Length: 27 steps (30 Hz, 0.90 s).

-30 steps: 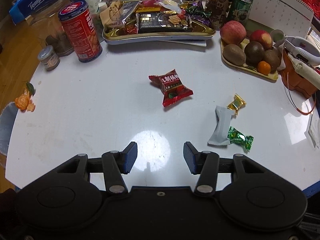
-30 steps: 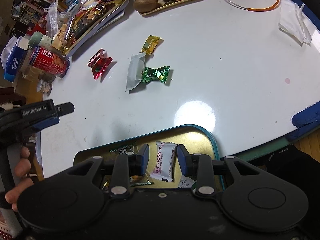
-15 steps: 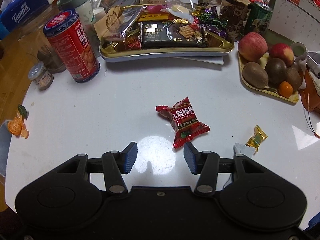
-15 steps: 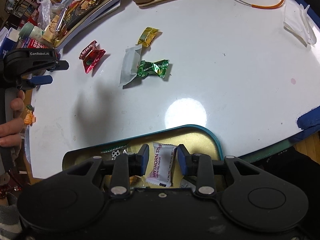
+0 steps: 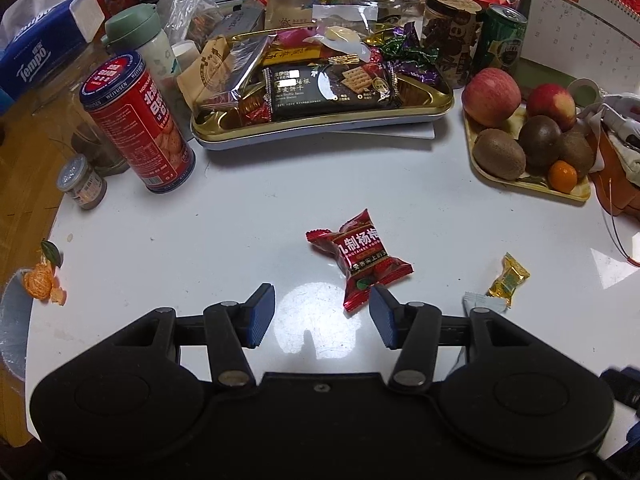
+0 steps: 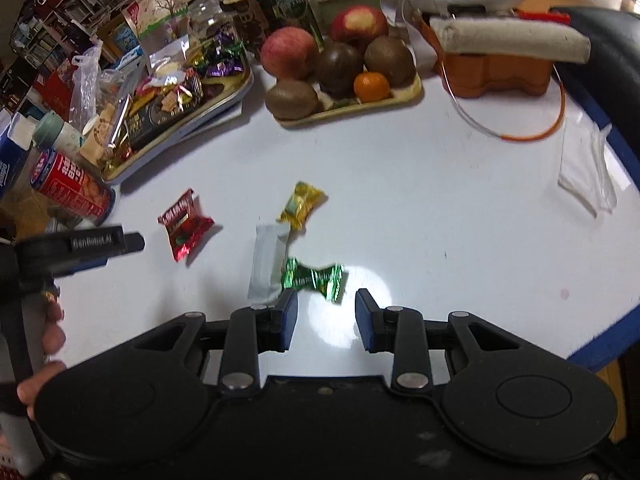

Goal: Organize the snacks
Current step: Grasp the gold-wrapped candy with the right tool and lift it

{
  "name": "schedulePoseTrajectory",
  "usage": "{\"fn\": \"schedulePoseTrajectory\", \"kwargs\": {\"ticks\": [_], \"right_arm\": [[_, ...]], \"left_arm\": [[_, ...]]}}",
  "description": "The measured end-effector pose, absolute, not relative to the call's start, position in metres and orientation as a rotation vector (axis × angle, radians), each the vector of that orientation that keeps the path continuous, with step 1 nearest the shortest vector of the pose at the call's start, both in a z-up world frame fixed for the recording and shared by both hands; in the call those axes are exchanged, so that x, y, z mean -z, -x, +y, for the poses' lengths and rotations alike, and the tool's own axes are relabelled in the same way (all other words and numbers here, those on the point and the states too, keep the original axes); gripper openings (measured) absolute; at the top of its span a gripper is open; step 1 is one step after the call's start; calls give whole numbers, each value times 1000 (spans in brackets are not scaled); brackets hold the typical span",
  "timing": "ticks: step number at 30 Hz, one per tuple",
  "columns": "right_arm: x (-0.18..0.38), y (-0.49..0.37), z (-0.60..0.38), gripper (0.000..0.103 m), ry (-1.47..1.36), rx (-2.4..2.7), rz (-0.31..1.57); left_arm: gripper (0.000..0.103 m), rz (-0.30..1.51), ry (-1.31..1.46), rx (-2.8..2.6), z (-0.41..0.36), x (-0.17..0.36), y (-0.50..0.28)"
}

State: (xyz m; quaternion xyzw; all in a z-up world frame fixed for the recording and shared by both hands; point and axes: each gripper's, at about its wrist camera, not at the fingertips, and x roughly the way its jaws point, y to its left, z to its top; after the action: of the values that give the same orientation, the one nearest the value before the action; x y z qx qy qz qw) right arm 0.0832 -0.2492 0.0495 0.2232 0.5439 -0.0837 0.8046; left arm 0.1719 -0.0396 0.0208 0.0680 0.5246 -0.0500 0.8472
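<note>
Loose on the glossy white surface (image 5: pixel 200 232): a red crinkled candy packet with white characters (image 5: pixel 360 260), a gold foil-wrapped sweet (image 5: pixel 509 280), a flat grey-white sachet (image 6: pixel 267 264) and a green foil twist-wrapped candy (image 6: pixel 314 278) touching the sachet's lower end. Left gripper (image 5: pixel 322 312) low over the surface, jaws spread wide and holding nothing, red packet's lower corner just ahead of the right blue pad. Right gripper (image 6: pixel 326 314) likewise with jaws parted and nothing between them, green candy just ahead of the gap. Farther back, a shallow gold metal tray (image 5: pixel 424 102) heaped with a black cracker pack, a silver foil bag, purple and green twist candies and small red sweets. To its right, a beige rectangular tray (image 5: pixel 532 186) holding two apples, three kiwis or similar brown fruit and a small orange. Left of the gold tray, a tall red biscuit tin (image 5: pixel 138 124) standing upright, lid on, and a small glass jar with a silver lid (image 5: pixel 82 182) beside it.
</note>
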Motion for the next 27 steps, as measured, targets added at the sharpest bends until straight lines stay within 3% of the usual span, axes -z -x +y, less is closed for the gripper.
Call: {"fn": "schedulePoseTrajectory", "kwargs": {"ticks": [11, 20, 27], "right_arm": [[-34, -188, -272, 37, -560, 244, 1141], [33, -211, -259, 40, -755, 307, 1332], [47, -221, -229, 40, -615, 344, 1343]], "left_arm": [[59, 1123, -78, 56, -26, -21, -182], [59, 1144, -31, 48, -21, -20, -187], [59, 1168, 1, 52, -13, -16, -186]]}}
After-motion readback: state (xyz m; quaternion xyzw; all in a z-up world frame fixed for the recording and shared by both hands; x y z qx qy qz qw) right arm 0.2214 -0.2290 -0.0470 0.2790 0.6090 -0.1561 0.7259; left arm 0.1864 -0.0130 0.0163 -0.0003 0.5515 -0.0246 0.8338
